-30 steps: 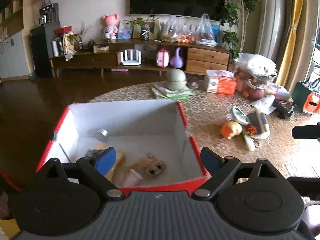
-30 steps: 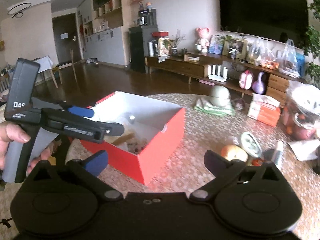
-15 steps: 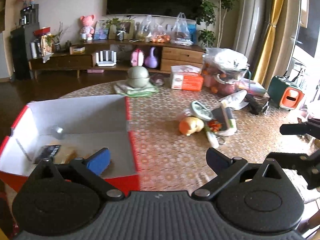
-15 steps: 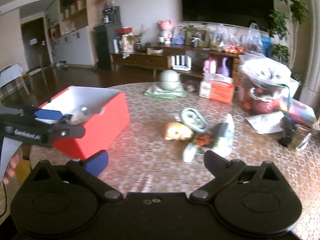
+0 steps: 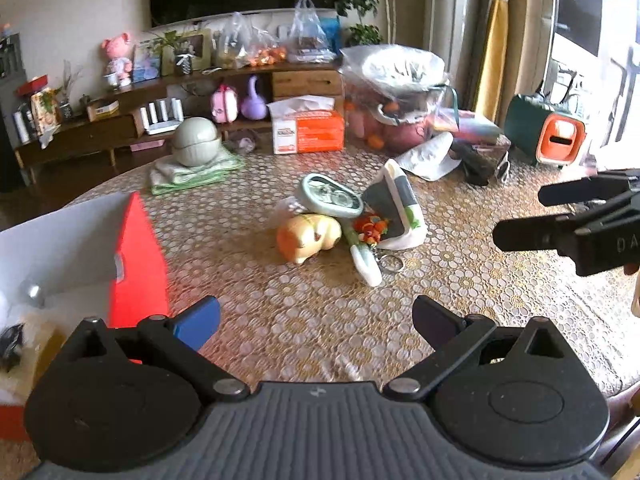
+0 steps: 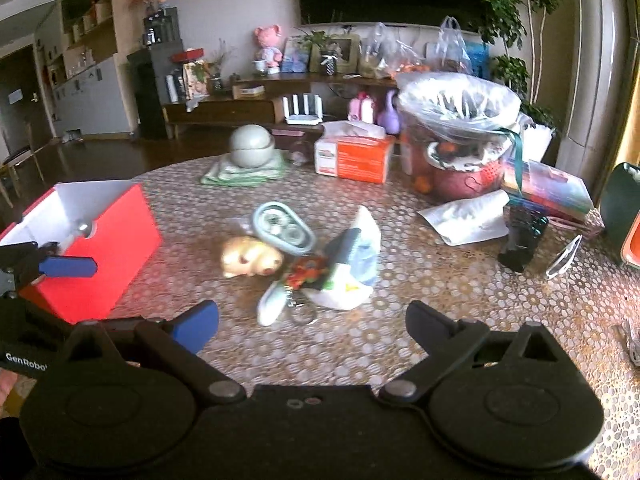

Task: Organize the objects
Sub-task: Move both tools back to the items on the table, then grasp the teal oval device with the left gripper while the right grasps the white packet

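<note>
Grippers: our left gripper (image 5: 316,318) and right gripper (image 6: 312,320) gape empty above the table (image 5: 280,320), facing the pig toy (image 5: 309,236).

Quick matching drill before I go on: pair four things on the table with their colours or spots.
Things:
1. box
2. tissue pack
3. pig toy
4. round lidded bowl

Descriptions:
A. grey-green, sitting on a folded green cloth
B. red outside, white inside, at the table's left edge
C. yellowish, lying mid-table beside the oval case
D. orange and white, at the far side of the table

Pairs: 1-B, 2-D, 3-C, 4-A
</note>
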Demonstrator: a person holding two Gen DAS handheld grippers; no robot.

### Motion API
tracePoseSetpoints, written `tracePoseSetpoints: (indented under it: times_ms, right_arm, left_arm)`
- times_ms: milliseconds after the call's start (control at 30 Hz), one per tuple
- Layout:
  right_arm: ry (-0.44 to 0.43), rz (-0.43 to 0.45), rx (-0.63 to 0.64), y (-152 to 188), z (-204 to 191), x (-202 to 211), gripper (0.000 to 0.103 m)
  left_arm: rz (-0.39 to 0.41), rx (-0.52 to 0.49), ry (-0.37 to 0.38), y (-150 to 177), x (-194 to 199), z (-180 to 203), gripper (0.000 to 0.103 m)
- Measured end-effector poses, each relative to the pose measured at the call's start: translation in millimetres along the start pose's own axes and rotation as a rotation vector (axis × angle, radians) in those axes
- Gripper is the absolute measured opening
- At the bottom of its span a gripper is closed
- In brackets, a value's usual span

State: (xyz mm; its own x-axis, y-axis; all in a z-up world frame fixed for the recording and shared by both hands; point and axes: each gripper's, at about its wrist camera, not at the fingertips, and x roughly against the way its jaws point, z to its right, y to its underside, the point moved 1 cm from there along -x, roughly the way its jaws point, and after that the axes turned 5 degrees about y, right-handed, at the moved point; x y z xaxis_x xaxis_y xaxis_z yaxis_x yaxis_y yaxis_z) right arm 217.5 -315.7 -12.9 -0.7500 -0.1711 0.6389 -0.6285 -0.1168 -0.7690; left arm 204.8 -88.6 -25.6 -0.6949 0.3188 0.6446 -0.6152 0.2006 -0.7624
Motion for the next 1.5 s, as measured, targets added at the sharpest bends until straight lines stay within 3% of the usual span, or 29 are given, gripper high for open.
tracePoseSetpoints:
  times_ms: [400, 500, 700, 1000, 1500]
  right_arm:
    - [0.021, -0.022, -0.042, -20, 25, -49, 0.096]
    - [0.023, -0.042, -0.047, -23, 28, -63, 0.094]
    - [0.023, -0.082, -0.078, -33, 38, -90, 0.089]
    - [0.003, -0.106, -0.119, -45, 49, -118, 0.088]
    - [-0.022, -0.154, -0.151, -48, 48, -155, 0.086]
  left_arm:
    - [-0.003, -0.035, -0.092, -30, -65, -2, 0.103]
    - [0.006, -0.058, -0.084, -43, -76, -3, 0.103]
    - [0.006, -0.201, -0.086, -62, -103, 7, 0.103]
    - [-0.059, -0.387, -0.002, -76, -148, 17, 0.103]
    - [-0.164, -0.431, 0.15, -94, -200, -5, 0.103]
